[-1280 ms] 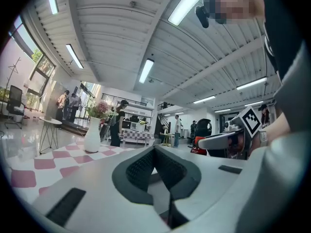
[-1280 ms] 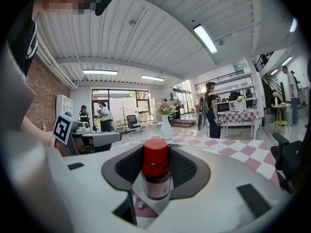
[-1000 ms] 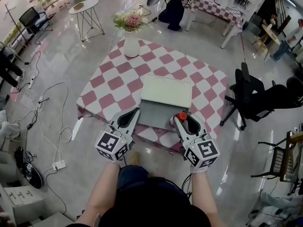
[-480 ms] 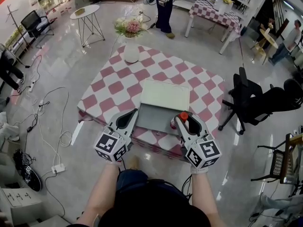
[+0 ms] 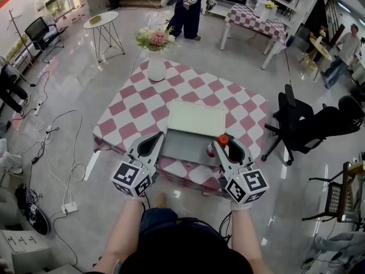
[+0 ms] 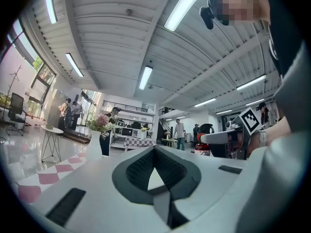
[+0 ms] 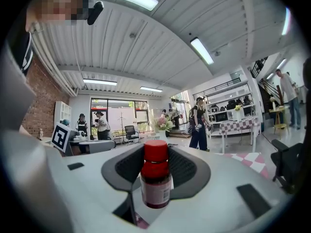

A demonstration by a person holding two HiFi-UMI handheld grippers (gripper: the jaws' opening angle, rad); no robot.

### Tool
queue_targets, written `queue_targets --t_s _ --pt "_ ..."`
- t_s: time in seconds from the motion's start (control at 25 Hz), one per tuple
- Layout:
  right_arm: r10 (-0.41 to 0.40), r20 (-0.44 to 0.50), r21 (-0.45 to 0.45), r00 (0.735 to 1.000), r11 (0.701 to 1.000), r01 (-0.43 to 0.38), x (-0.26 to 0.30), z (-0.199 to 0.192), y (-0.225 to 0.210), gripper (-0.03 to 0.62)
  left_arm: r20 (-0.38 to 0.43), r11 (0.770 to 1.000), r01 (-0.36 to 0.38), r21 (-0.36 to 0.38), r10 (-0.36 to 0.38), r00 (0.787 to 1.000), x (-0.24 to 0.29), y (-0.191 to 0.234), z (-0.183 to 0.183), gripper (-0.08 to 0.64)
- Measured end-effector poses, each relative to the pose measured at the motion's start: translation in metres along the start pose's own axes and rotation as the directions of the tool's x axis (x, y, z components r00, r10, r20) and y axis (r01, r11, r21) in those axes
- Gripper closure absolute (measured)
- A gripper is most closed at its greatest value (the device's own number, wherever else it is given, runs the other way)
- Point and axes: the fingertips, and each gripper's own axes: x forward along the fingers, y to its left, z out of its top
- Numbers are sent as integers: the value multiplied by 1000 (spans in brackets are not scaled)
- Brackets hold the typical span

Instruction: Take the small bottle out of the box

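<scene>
A small dark bottle with a red cap (image 5: 221,141) stands upright between the jaws of my right gripper (image 5: 220,145), which is shut on it just above the right front corner of the box. The right gripper view shows the bottle (image 7: 156,181) held by its body in that gripper (image 7: 156,191). The box's grey base (image 5: 183,145) lies open on the checkered table (image 5: 130,110), its white lid (image 5: 197,119) folded back behind it. My left gripper (image 5: 151,141) hovers at the box's left front corner, shut and empty (image 6: 154,177).
A white vase of flowers (image 5: 155,66) stands at the table's far corner. A black office chair (image 5: 302,124) is close to the table's right side. Cables and a power strip (image 5: 69,208) lie on the floor at left. People (image 5: 185,7) stand at the back.
Both grippers have risen a little, the right one carrying the bottle up with it. The people at the back have walked into fuller view.
</scene>
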Motion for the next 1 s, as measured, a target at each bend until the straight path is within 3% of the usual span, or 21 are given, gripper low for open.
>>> queue_targets --t_s 1.0 --pt "-6 75 -17 997 1000 7 -21 35 11 440 65 1000 -10 21 9 998 -16 -6 34 557"
